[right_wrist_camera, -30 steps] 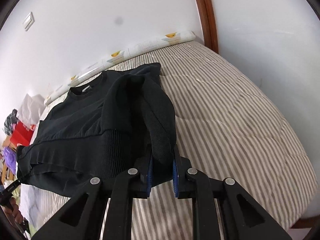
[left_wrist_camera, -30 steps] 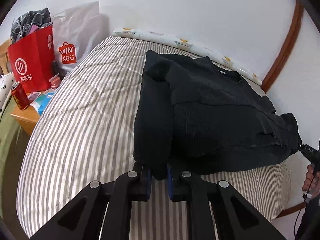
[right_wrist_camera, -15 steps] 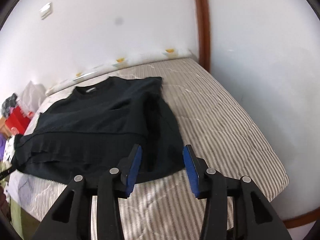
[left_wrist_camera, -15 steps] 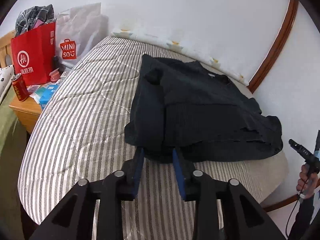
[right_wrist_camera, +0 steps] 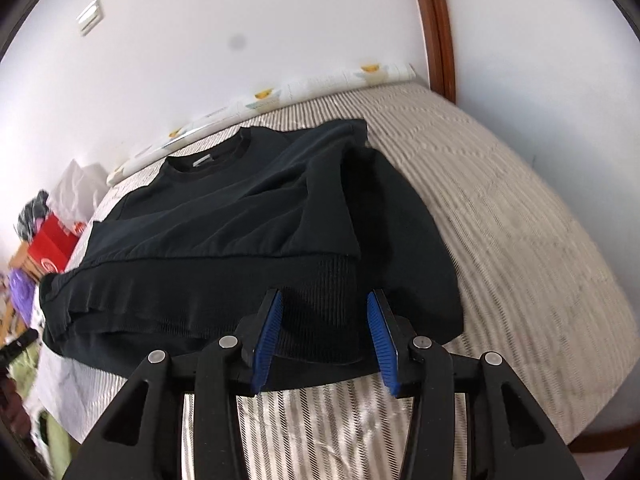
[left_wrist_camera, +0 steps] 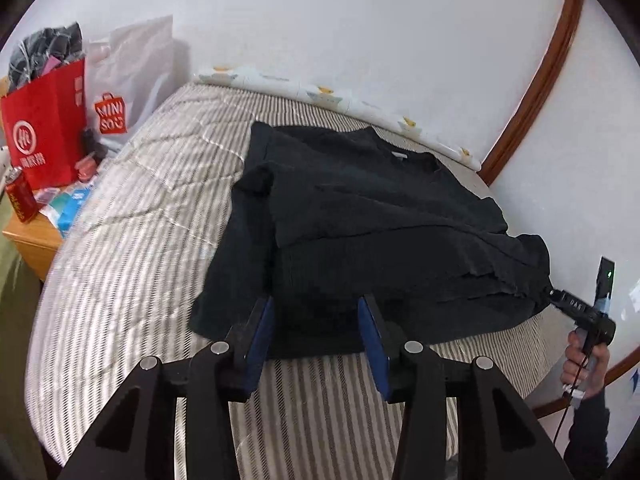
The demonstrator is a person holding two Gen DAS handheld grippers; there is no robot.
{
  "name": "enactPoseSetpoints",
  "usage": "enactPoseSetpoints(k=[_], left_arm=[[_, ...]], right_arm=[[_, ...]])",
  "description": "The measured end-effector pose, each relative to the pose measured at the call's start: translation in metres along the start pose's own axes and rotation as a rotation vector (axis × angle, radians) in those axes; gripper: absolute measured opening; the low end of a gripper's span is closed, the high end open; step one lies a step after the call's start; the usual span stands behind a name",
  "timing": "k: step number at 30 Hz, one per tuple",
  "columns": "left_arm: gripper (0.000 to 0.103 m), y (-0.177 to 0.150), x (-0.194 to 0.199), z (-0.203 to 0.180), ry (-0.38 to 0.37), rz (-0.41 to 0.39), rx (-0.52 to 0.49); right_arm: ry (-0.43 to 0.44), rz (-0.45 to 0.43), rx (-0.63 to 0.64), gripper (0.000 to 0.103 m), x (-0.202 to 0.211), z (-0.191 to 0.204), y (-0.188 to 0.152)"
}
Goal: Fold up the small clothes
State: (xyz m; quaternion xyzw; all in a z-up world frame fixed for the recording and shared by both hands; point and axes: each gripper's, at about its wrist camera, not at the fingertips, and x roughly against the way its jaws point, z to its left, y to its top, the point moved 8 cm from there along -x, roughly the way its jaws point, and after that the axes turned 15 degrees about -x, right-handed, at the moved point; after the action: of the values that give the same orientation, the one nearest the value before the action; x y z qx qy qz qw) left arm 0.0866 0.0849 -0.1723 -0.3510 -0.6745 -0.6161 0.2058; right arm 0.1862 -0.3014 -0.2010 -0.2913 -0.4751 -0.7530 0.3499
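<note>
A black sweater (left_wrist_camera: 380, 220) lies flat on the striped bed (left_wrist_camera: 140, 240), neck toward the wall, with both sleeves folded down along its sides. My left gripper (left_wrist_camera: 316, 320) hovers over the near hem at the sweater's left part; its jaws are opening and the blue pads touch no cloth. In the right wrist view the same sweater (right_wrist_camera: 224, 220) lies ahead, and my right gripper (right_wrist_camera: 324, 328) stands open above the ribbed hem beside the folded right sleeve, gripping nothing. A hand (left_wrist_camera: 586, 356) holds that gripper's handle at the sweater's right corner.
A red paper bag (left_wrist_camera: 44, 128) and a white shopping bag (left_wrist_camera: 120, 92) stand on a wooden bedside table (left_wrist_camera: 32, 248), with a red can (left_wrist_camera: 20, 200). A patterned roll (left_wrist_camera: 320, 92) runs along the wall. Striped mattress (right_wrist_camera: 500, 220) extends to the right of the sweater.
Both grippers were shut on the sweater's folded sleeves; both have let go, opened and drawn back and up. The sweater has settled flat on the bed.
</note>
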Motion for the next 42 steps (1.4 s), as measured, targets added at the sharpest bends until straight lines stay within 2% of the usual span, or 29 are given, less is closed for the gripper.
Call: enactPoseSetpoints(k=[3,4,7,8,9,11,12,14,23,31,35,39,40,42], left_arm=[[0.041,0.000,-0.017,0.004,-0.010,0.029,0.032],[0.041,0.000,-0.022,0.006,-0.020,0.040,0.048],[0.041,-0.001,-0.035,0.007,-0.081,0.064,0.109],[0.040,-0.001,-0.037,0.005,-0.083,0.069,0.110],[0.038,0.000,-0.038,0.004,-0.069,0.073,0.095],[0.020,0.004,-0.036,0.001,-0.042,0.055,0.064],[0.015,0.006,-0.033,0.000,-0.031,0.045,0.050],[0.012,0.012,-0.028,0.000,-0.039,0.023,0.052],[0.011,0.060,-0.022,0.006,-0.003,-0.086,0.052],[0.008,0.102,-0.052,0.019,0.033,-0.068,0.009],[0.008,0.110,-0.073,0.027,0.040,-0.042,0.017],[0.008,0.112,-0.083,0.032,0.003,-0.023,0.044],[0.008,0.112,-0.082,0.033,-0.013,-0.028,0.052],[0.010,0.114,-0.075,0.032,-0.033,-0.044,0.058]], right_arm=[[-0.010,0.004,-0.005,0.043,-0.008,-0.001,-0.003],[-0.002,0.004,-0.014,0.039,-0.009,-0.001,-0.003],[0.026,0.005,0.008,0.016,-0.005,0.008,-0.001],[0.033,-0.001,0.026,0.015,-0.003,0.012,0.000],[0.031,-0.024,0.044,0.015,0.003,0.015,0.002],[0.045,-0.045,0.042,0.014,0.009,0.019,0.007],[0.056,-0.052,0.037,0.014,0.012,0.021,0.010],[0.073,-0.074,0.020,0.014,0.019,0.024,0.019],[0.108,-0.137,0.021,0.014,0.020,0.050,0.058],[0.095,-0.131,-0.004,0.014,-0.018,0.057,0.096],[0.045,-0.106,0.009,0.014,-0.046,0.060,0.103],[0.008,-0.064,-0.002,0.016,-0.071,0.057,0.107],[0.005,-0.058,-0.005,0.020,-0.072,0.056,0.107],[0.012,-0.062,-0.013,0.020,-0.067,0.056,0.109]])
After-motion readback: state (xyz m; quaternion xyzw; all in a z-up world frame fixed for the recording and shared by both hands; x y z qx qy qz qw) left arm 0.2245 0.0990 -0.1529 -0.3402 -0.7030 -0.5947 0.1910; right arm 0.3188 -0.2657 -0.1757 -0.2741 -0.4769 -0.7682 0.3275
